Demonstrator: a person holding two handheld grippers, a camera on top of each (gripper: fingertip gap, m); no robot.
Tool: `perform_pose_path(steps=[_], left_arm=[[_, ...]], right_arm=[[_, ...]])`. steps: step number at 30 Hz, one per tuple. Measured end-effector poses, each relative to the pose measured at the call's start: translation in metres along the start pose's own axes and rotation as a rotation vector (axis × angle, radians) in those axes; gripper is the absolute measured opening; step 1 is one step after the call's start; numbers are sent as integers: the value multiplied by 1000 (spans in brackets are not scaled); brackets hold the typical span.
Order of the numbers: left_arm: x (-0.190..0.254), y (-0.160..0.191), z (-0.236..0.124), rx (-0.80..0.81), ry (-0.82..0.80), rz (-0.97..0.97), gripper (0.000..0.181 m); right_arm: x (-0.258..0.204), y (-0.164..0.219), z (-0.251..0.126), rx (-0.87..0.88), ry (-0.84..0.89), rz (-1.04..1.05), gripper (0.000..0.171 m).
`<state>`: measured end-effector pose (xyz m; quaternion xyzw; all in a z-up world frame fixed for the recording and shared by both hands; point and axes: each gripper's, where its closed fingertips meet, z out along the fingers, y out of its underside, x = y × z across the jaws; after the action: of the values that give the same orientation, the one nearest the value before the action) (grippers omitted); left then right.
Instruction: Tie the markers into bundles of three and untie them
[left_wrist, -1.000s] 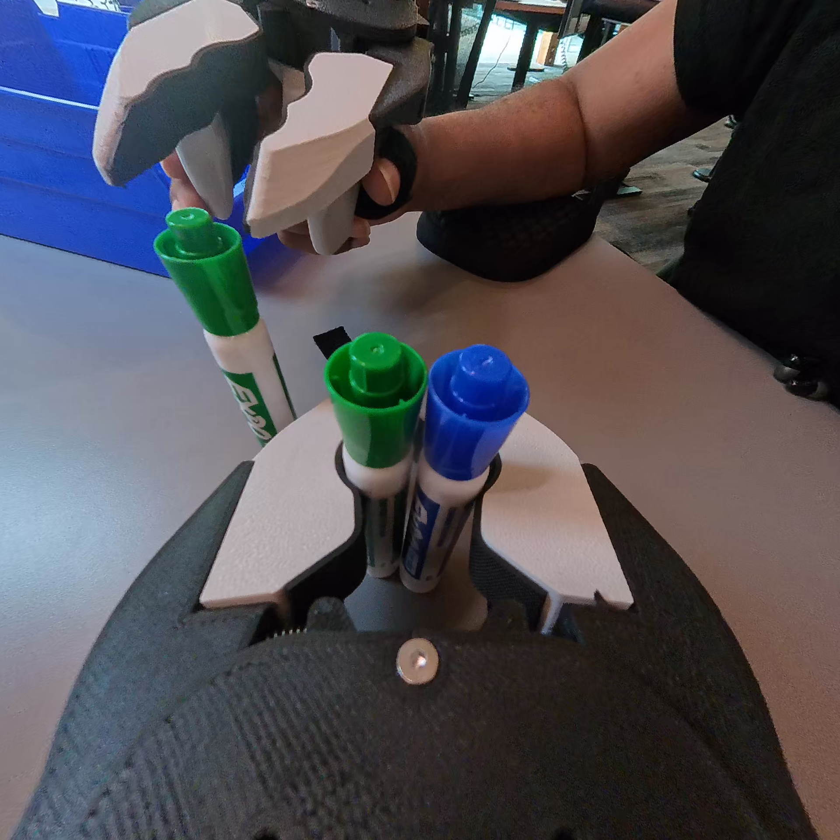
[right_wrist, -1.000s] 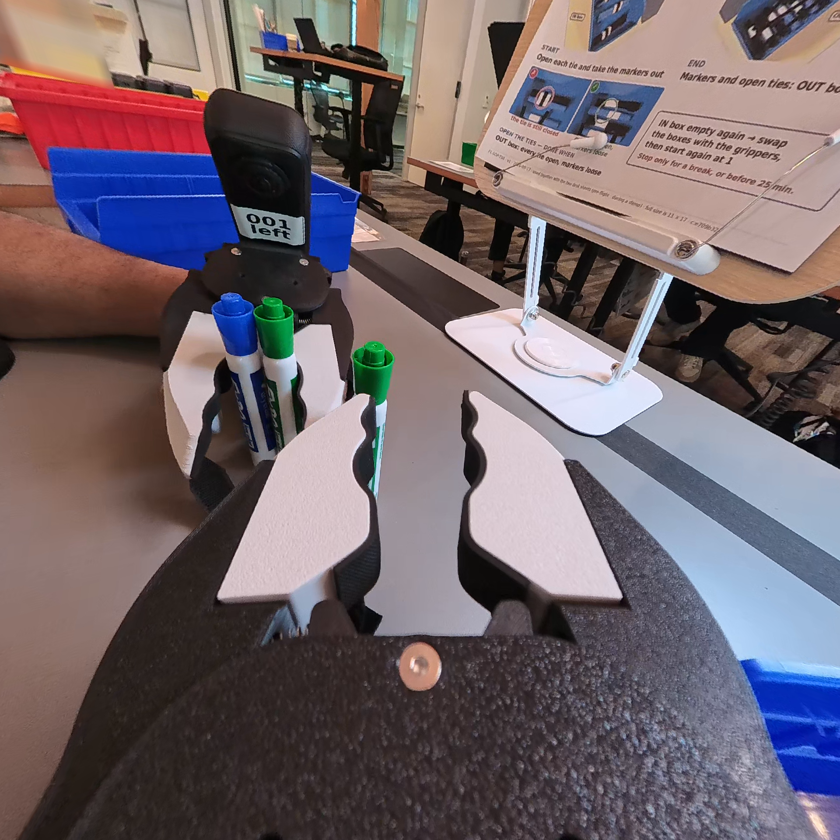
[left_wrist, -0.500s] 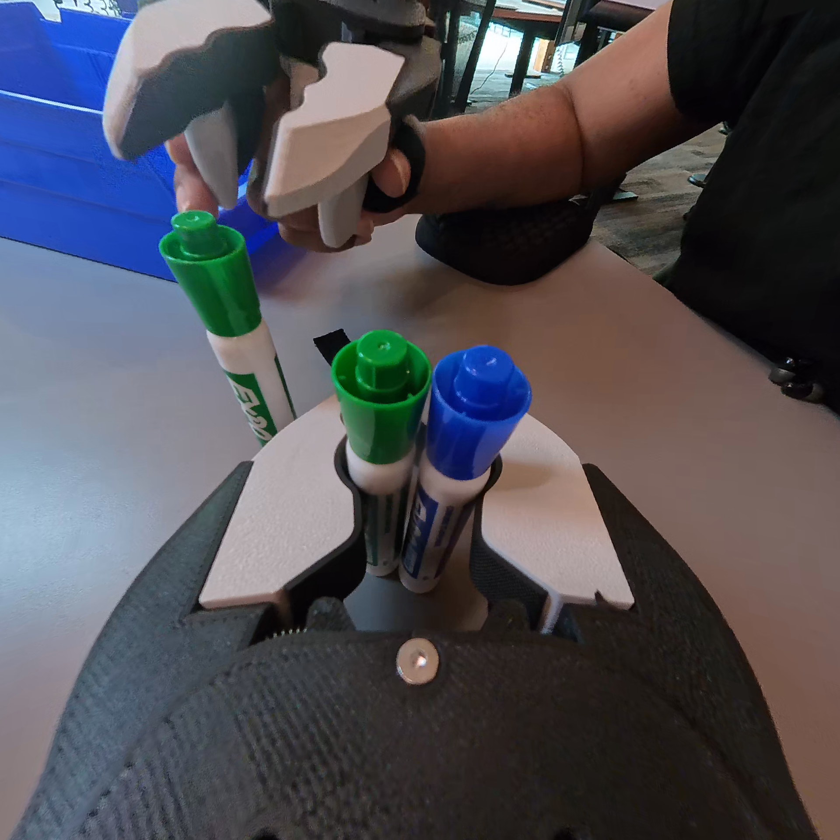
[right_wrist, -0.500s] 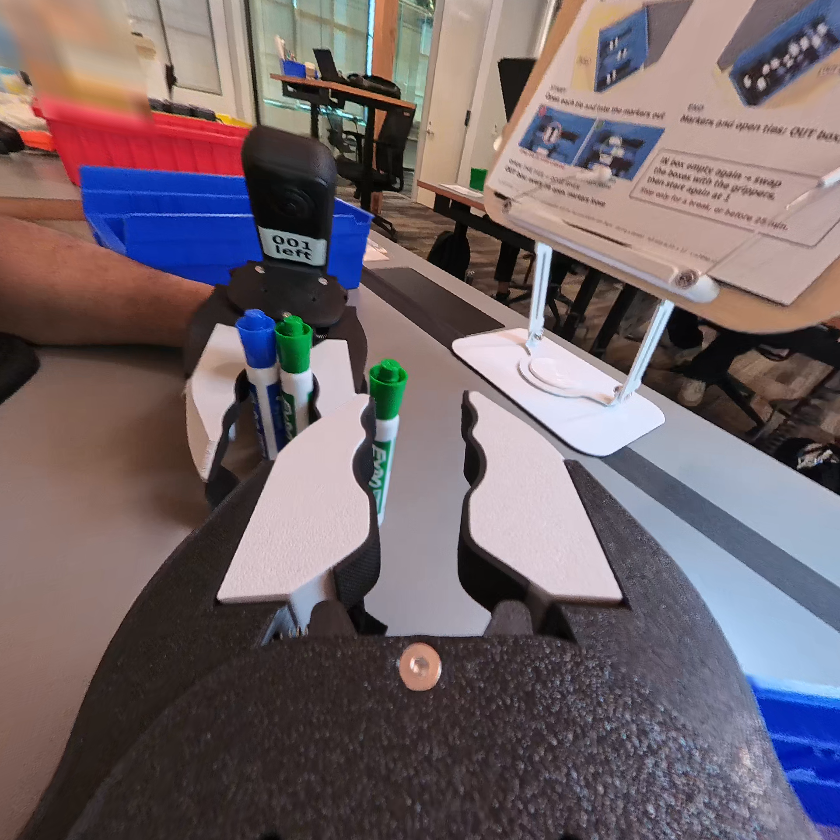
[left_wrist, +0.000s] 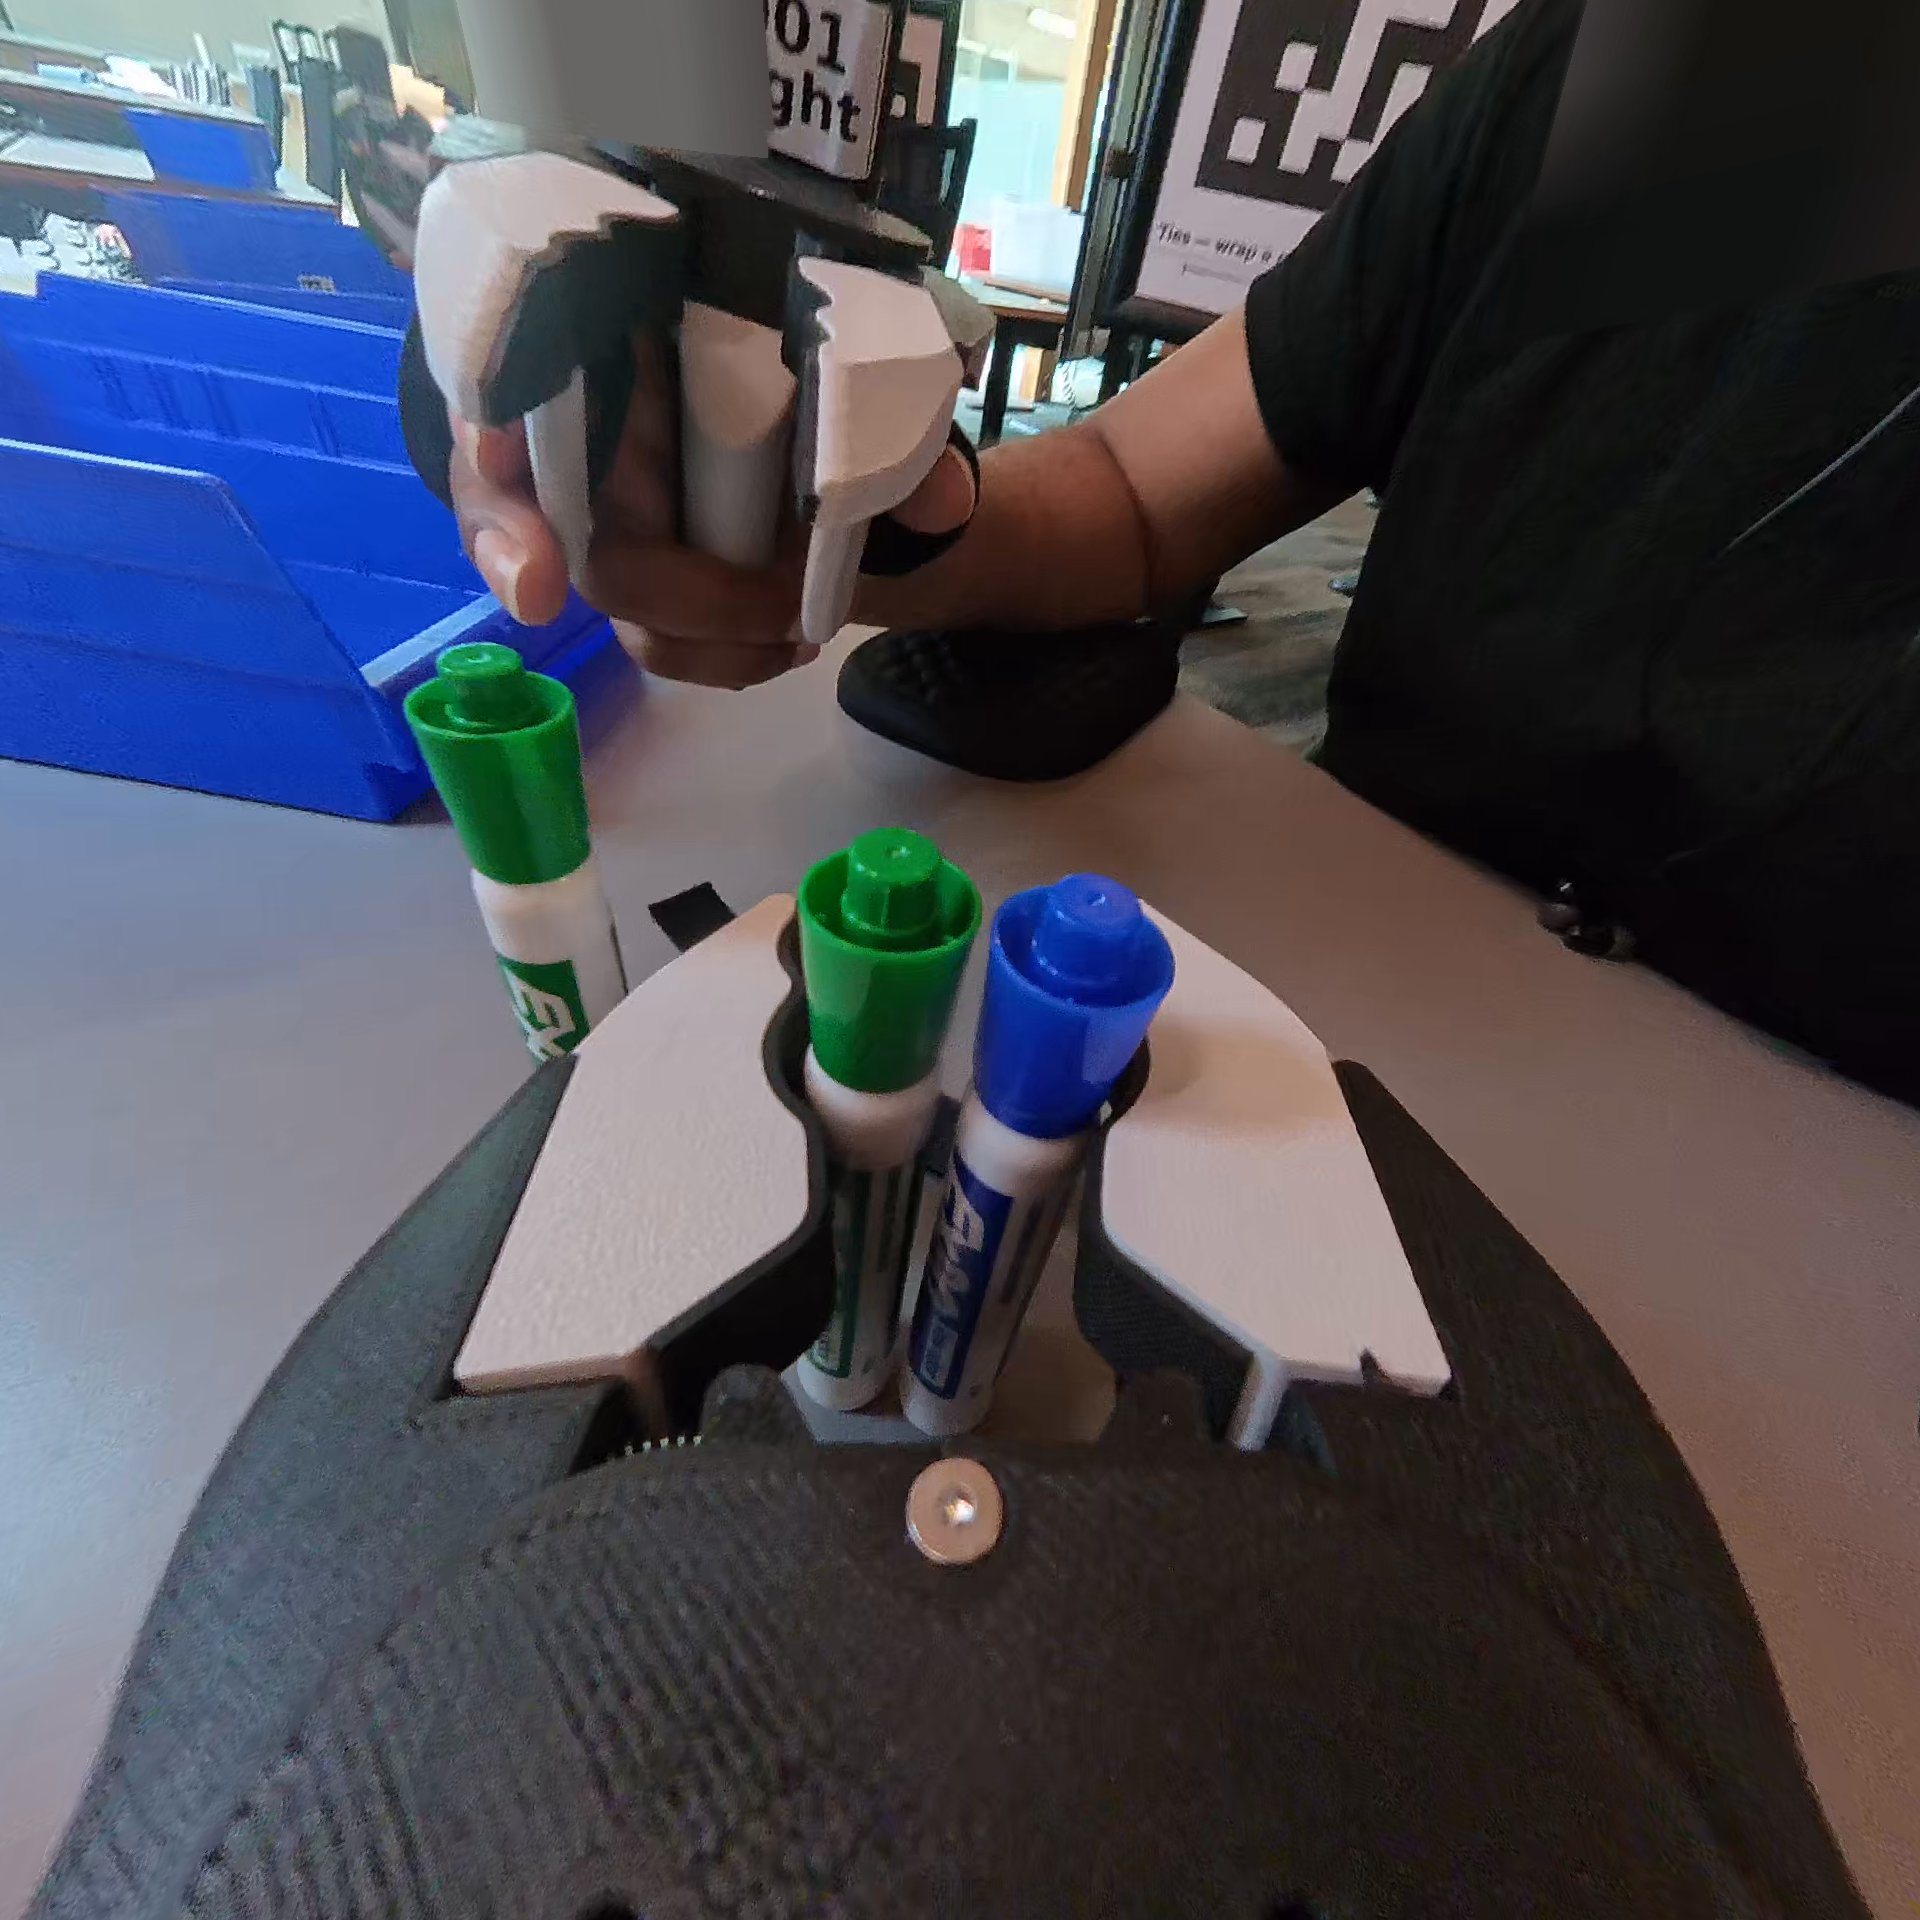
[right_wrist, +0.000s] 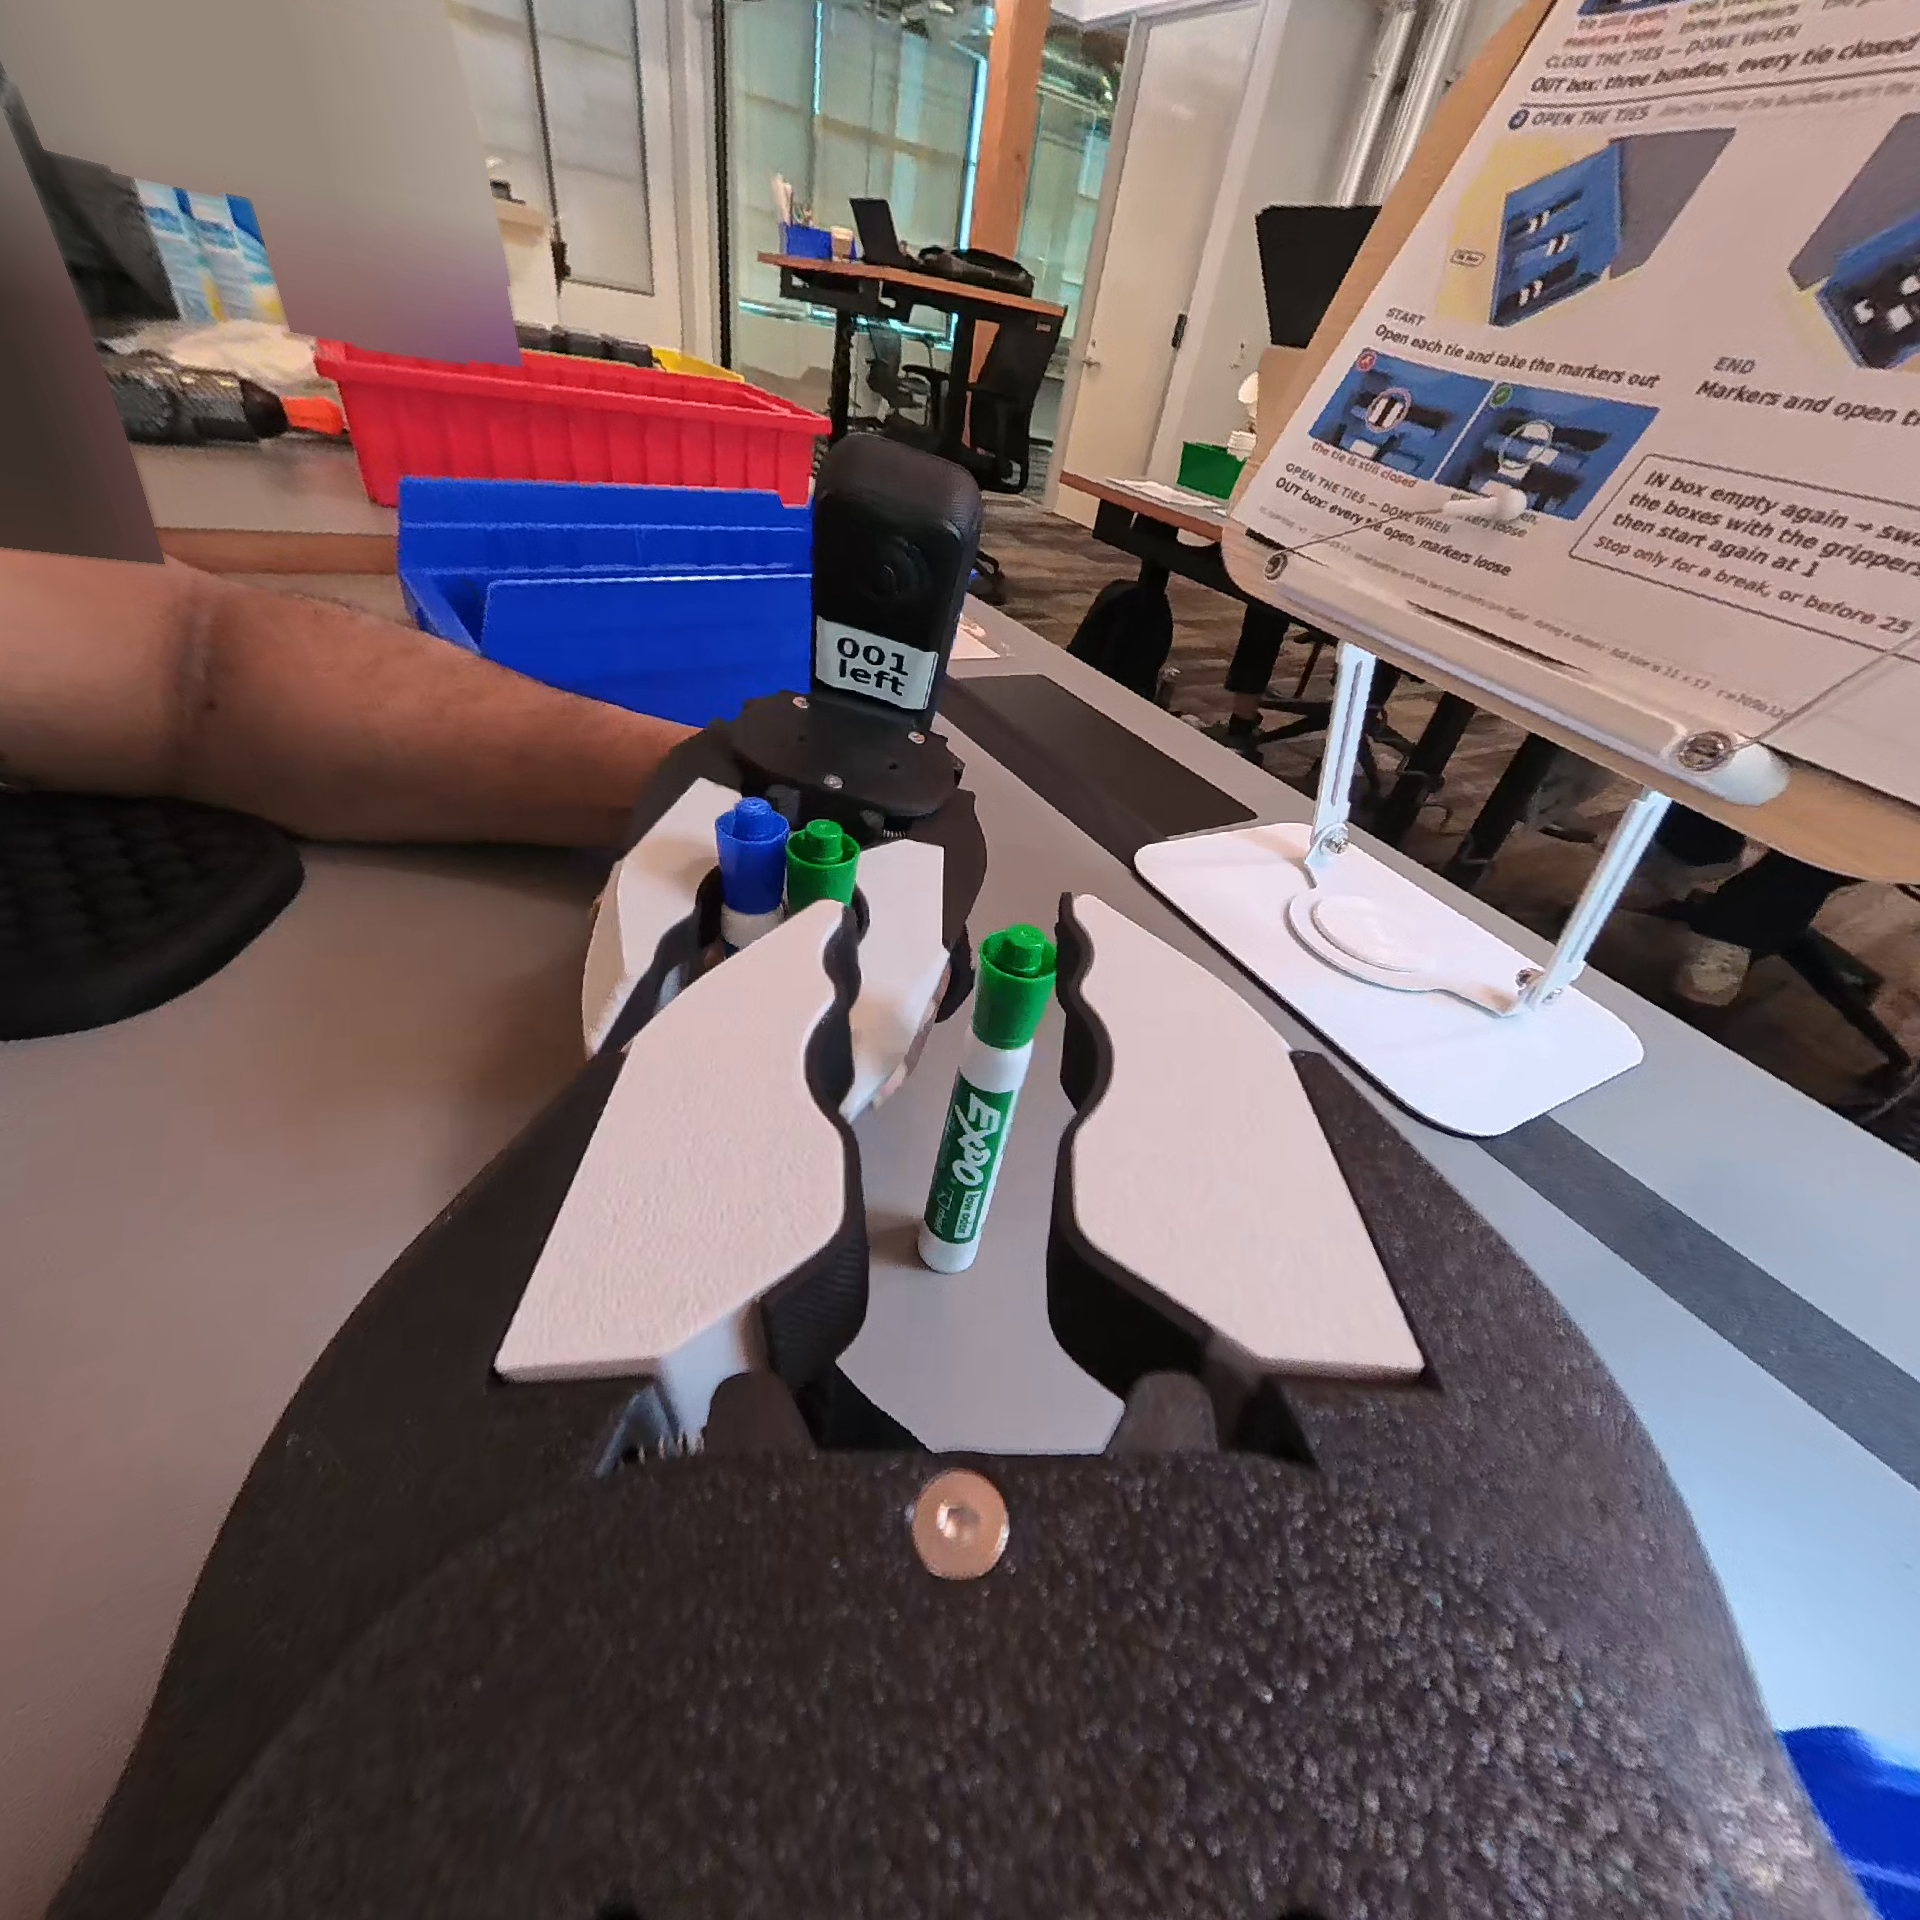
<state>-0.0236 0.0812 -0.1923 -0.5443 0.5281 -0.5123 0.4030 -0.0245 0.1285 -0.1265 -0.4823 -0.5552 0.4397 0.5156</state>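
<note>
Right claw (right_wrist: 961, 1081) now straddles the standing green marker (right_wrist: 987, 1091), spread; left claw (left_wrist: 956, 1049) pinches two markers (left_wrist: 977, 1091); an off-centre closing likely topples it.

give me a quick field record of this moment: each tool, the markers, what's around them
left tool: shut on the green marker and blue marker, both upright, caps up
right tool: open, raised above the table, jaws either side of the loose green marker, no contact seen
loose green marker: standing upright on the grey table, apart from the held pair
tie: small black strip on the table, partly hidden
surroundings: blue bins, white document stand
</note>
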Motion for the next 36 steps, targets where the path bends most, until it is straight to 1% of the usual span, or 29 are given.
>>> perform_pose_path(steps=[4, 17, 21, 25, 26, 31, 32, 33, 36], left_arm=[[3, -1, 1, 4, 35, 2, 54], [5, 1, 5, -14, 48, 13, 51], [4, 0, 5, -11, 45, 12, 45], [4, 0, 5, -8, 40, 14, 42], [4, -1, 4, -2, 40, 15, 39], [4, -1, 4, -2, 36, 19, 37], [3, -1, 4, 1, 32, 23, 20], [3, -2, 3, 9, 31, 28, 15], [2, -1, 3, 1, 15, 31, 15]], right_arm=[[2, 3, 0, -4, 3, 3, 37], [3, 4, 0, -5, 2, 5, 37], [3, 5, 0, -7, 1, 3, 37], [3, 6, 1, -10, 1, 2, 37], [2, 6, 1, -9, 1, 3, 37], [2, 6, 1, -12, -1, -4, 37], [2, 6, 0, -11, -1, -4, 37], [2, 6, 0, -11, 0, -6, 37], [1, 6, 1, -16, -2, -16, 37]])
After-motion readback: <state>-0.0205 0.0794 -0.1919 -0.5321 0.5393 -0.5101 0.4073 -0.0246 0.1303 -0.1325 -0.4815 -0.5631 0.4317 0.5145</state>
